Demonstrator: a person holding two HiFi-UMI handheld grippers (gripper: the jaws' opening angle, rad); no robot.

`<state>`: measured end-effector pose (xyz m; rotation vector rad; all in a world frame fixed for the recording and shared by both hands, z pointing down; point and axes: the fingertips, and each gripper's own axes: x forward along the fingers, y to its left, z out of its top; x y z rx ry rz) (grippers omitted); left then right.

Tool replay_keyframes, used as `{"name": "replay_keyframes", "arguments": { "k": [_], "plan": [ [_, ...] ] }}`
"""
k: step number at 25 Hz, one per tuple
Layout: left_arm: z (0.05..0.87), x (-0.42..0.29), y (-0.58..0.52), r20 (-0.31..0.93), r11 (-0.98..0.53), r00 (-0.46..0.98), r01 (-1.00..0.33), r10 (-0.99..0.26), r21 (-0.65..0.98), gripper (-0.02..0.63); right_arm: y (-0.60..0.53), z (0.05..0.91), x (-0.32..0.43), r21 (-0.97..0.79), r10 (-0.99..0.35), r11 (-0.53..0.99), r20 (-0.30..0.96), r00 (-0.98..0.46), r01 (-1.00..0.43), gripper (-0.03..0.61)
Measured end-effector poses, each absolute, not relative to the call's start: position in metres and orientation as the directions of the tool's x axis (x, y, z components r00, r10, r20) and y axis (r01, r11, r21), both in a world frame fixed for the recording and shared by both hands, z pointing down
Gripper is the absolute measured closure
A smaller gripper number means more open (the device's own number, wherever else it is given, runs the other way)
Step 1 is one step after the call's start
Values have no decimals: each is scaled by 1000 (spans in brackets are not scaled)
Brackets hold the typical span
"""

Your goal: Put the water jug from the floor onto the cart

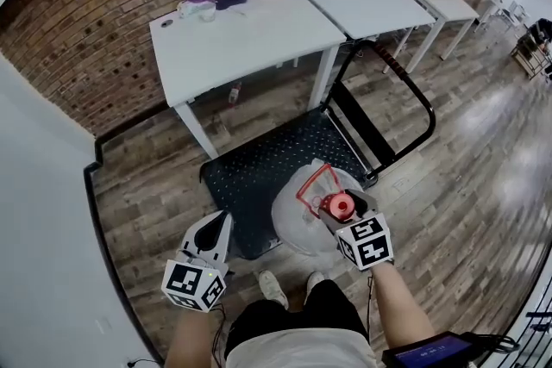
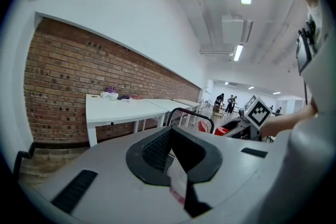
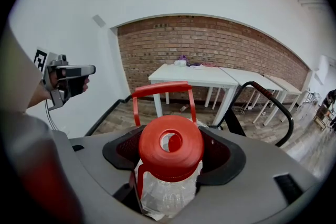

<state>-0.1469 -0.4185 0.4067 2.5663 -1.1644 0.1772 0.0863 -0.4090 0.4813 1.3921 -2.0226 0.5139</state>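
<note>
1. At 7 o'clock in the head view, the left gripper (image 1: 220, 221) is at the person's side. Its jaws are partly apart and press on nothing. Its cube (image 1: 194, 284) has black-and-white square markers.
2. At 5 o'clock, the right gripper (image 1: 345, 211) has its jaws spread wide and clamped on the neck of the water jug (image 1: 297, 211), just under the red cap (image 3: 170, 147). Its marker cube (image 1: 366, 241) faces up.
3. The jug is clear, crinkled plastic with a thin red carrying handle (image 3: 161, 89) standing above the cap. Its contents cannot be made out.
4. The jug's body is over the near right corner of the cart (image 1: 259, 168), a low black dotted platform at the centre. Whether the jug's base touches the platform cannot be seen.
5. At 2 o'clock, the cart's black push handle (image 1: 414, 99) rises from the platform's far right side.
6. At 12 o'clock, a white table (image 1: 250, 39) holds a small heap of clothes (image 1: 203, 0) at its far edge.
7. Beyond the table is a brick wall (image 1: 78, 39).
</note>
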Motion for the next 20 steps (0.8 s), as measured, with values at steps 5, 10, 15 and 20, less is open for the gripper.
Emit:
{"name": "replay_keyframes", "arguments": {
  "k": [5,10,15,20],
  "plan": [
    [422,-150,-437,275,-566,614,-789,-740,238,615,-448,486,76,22,-671,431,677,-304,-902,264],
    [428,-143,-453,296,-493,551,-833,-780,252,615,-487,495,69,38,-636,517,685,-354,-855,264],
    [446,-143,-461,309,-439,498,-865,-810,243,615,-511,530,63,51,-597,575,709,-376,-816,264],
    [483,-146,-466,348,-409,460,-887,-817,213,615,-532,573,66,41,-575,593,721,-387,-804,264]
  ]
}}
